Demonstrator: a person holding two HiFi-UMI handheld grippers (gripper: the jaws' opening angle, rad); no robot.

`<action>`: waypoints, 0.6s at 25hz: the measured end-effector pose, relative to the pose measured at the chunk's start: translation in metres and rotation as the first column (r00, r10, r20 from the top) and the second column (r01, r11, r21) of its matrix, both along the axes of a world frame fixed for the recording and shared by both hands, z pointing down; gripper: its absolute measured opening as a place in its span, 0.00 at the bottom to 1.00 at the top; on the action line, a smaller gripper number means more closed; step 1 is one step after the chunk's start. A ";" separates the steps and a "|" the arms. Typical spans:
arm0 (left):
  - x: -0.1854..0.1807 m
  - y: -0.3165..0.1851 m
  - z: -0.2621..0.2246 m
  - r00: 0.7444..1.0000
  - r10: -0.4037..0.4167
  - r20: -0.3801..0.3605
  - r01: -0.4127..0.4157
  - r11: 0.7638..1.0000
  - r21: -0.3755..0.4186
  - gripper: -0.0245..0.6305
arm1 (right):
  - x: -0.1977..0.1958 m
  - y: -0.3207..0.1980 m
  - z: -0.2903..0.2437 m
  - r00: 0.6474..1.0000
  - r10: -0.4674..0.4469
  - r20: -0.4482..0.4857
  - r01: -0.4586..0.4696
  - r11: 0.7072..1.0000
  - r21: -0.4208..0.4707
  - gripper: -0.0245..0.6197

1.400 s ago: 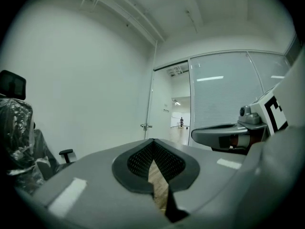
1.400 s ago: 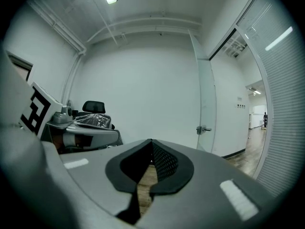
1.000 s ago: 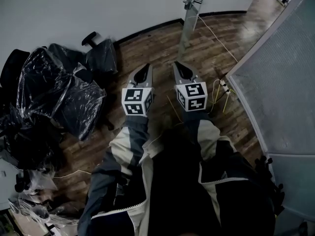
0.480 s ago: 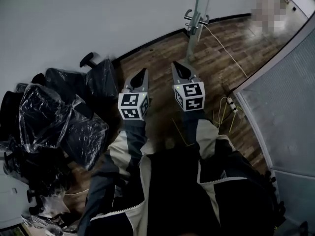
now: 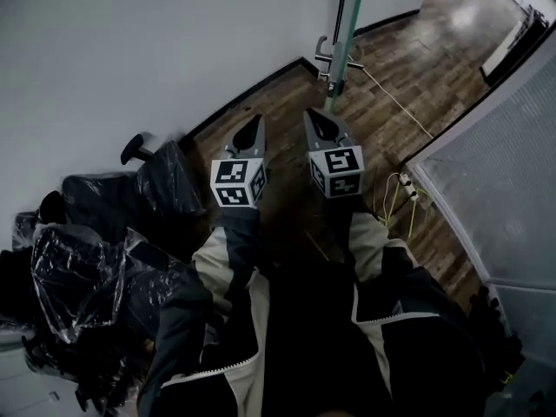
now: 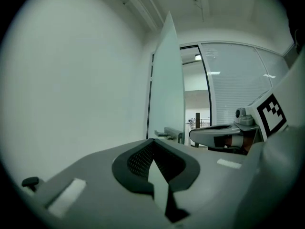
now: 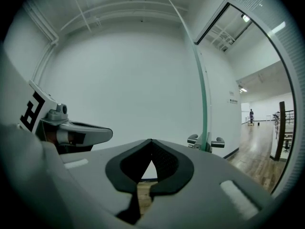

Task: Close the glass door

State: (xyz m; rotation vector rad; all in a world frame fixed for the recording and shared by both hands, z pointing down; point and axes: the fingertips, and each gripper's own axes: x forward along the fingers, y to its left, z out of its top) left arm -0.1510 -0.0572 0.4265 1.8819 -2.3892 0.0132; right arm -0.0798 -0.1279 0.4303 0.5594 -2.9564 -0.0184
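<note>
The door (image 5: 347, 20) stood open and edge-on at the top of the head view, its pane rising beside the wall (image 5: 130, 50), with the handle (image 5: 335, 59) sticking out on both sides of the glass. The right gripper view showed the same thin green edge (image 7: 204, 104) and handle (image 7: 205, 141) just right of centre. The left gripper view showed the broad frosted face (image 6: 167, 89).

The right gripper (image 5: 312, 116) pointed almost at the handle but was clear of it. The left gripper (image 5: 254, 122) lay beside it, nearer the wall. Both were clenched on nothing, jaws together, touching nothing.

The step looked like the approach. To do it well, the tip probably had to meet the handle, or the glass close by it, squarely, so it would not slide off the smooth pane. The pull or push then had to follow the door's arc, not a straight line. One gripper seemed enough; the other was best kept out of the gap between glass and wall. The cable (image 5: 395, 98) on the floor (image 5: 452, 50) near the door's foot could snag a step.
</note>
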 end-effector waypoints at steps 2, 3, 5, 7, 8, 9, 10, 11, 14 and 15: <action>-0.021 -0.022 0.001 0.998 0.069 -0.001 -0.069 0.998 0.006 0.04 | -0.018 -0.017 0.002 0.997 0.072 -0.020 -0.072 0.997 0.010 0.05; -0.033 -0.032 0.001 0.995 0.101 -0.001 -0.101 0.995 0.006 0.04 | -0.027 -0.026 0.002 0.994 0.106 -0.028 -0.105 0.994 0.017 0.05; -0.054 -0.052 0.001 0.987 0.161 -0.003 -0.161 0.987 -0.001 0.04 | -0.048 -0.039 0.001 0.988 0.152 -0.027 -0.152 0.988 0.022 0.05; -0.069 -0.071 0.001 0.974 0.225 0.000 -0.225 0.974 -0.006 0.04 | -0.065 -0.050 -0.001 0.981 0.195 -0.019 -0.194 0.980 0.032 0.05; -0.074 -0.082 0.000 0.965 0.262 0.004 -0.262 0.965 -0.006 0.04 | -0.071 -0.056 -0.003 0.975 0.223 -0.015 -0.222 0.974 0.042 0.05; -0.076 -0.094 -0.001 0.954 0.299 0.006 -0.299 0.954 -0.004 0.04 | -0.074 -0.062 -0.004 0.967 0.254 -0.012 -0.253 0.966 0.051 0.05; -0.077 -0.106 -0.001 0.943 0.332 0.006 -0.332 0.943 -0.002 0.04 | -0.075 -0.069 -0.005 0.959 0.284 -0.014 -0.283 0.958 0.055 0.05; -0.078 -0.116 -0.002 0.933 0.359 0.004 -0.359 0.933 0.000 0.04 | -0.075 -0.074 -0.005 0.951 0.308 -0.019 -0.307 0.950 0.057 0.05; -0.073 -0.141 -0.001 0.911 0.413 0.000 -0.413 0.911 -0.006 0.04 | -0.075 -0.086 -0.006 0.938 0.346 -0.022 -0.344 0.937 0.053 0.05; -0.070 -0.148 -0.002 0.904 0.427 0.002 -0.427 0.904 -0.009 0.04 | -0.075 -0.090 -0.008 0.935 0.353 -0.018 -0.352 0.935 0.051 0.05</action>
